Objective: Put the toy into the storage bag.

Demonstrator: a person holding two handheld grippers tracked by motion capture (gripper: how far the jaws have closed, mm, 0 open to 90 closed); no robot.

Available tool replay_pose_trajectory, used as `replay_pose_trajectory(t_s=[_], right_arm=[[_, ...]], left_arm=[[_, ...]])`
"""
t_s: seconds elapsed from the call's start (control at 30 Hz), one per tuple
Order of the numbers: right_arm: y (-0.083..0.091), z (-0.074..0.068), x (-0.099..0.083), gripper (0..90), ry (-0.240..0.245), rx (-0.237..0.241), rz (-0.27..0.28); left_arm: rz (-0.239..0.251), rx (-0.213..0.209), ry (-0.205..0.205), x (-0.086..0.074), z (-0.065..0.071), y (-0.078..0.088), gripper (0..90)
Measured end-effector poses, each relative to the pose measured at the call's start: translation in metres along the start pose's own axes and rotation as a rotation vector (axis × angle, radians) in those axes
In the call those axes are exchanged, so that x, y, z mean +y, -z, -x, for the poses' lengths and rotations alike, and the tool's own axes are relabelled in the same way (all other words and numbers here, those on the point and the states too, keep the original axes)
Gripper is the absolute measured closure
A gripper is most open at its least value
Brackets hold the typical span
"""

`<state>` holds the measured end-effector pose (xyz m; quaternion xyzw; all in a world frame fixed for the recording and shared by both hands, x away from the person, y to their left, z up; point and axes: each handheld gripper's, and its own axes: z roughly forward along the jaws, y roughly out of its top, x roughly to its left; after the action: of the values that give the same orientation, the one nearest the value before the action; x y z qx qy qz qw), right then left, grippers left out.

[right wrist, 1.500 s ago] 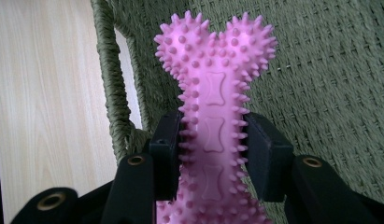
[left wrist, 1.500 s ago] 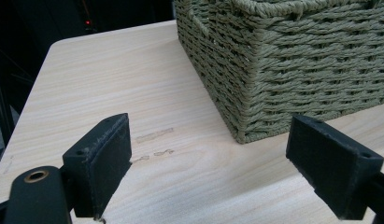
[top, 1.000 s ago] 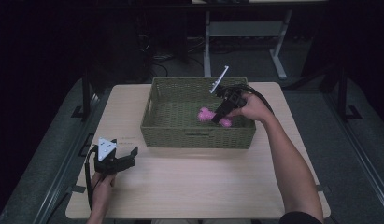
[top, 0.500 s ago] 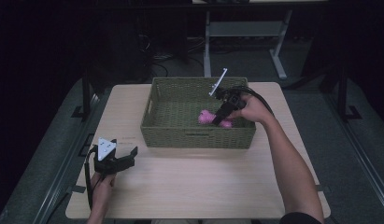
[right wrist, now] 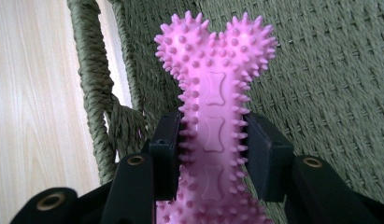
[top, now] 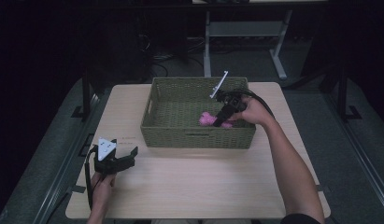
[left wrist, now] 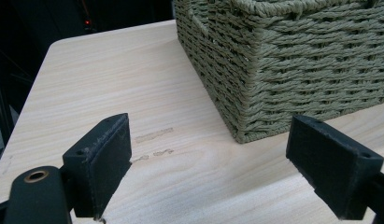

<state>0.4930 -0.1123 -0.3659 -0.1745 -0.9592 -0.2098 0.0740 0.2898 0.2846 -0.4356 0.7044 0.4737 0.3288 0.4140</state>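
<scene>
Inside the woven green basket [top: 180, 105], near its right front corner, the right gripper [top: 221, 120] has its fingers [right wrist: 167, 154] clamped on the shaft of a pink spiked bone toy [right wrist: 216, 107]. Just beyond the toy rise the basket's wall and rim. Well apart, the left gripper [top: 118, 157] rests on the table [top: 203, 182], fingers [left wrist: 102, 161] spread wide with nothing between them, facing the basket's outer corner.

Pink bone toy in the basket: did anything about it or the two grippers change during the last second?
Nothing visibly changed. The right gripper stays shut on the pink bone toy inside the green woven basket, and the left gripper rests open on the table.
</scene>
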Motion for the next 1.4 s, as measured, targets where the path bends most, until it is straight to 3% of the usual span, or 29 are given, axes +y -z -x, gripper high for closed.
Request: replay_pose_trajectory(t_s=[0.57,1.0,1.4], right_arm=[[-0.005,0.0,0.0,57.3,0.0,0.008,0.004],[-0.005,-0.001,0.003,51.5,-0.017,0.012,0.016],[0.011,-0.007,0.001,45.4,-0.027,-0.015,0.049]], left_arm=[[0.0,-0.001,0.004,0.0,-0.001,0.0,13.7],[0.0,0.0,0.005,0.0,-0.001,0.0,13.7],[-0.001,-0.005,0.004,0.0,0.0,0.0,13.7]])
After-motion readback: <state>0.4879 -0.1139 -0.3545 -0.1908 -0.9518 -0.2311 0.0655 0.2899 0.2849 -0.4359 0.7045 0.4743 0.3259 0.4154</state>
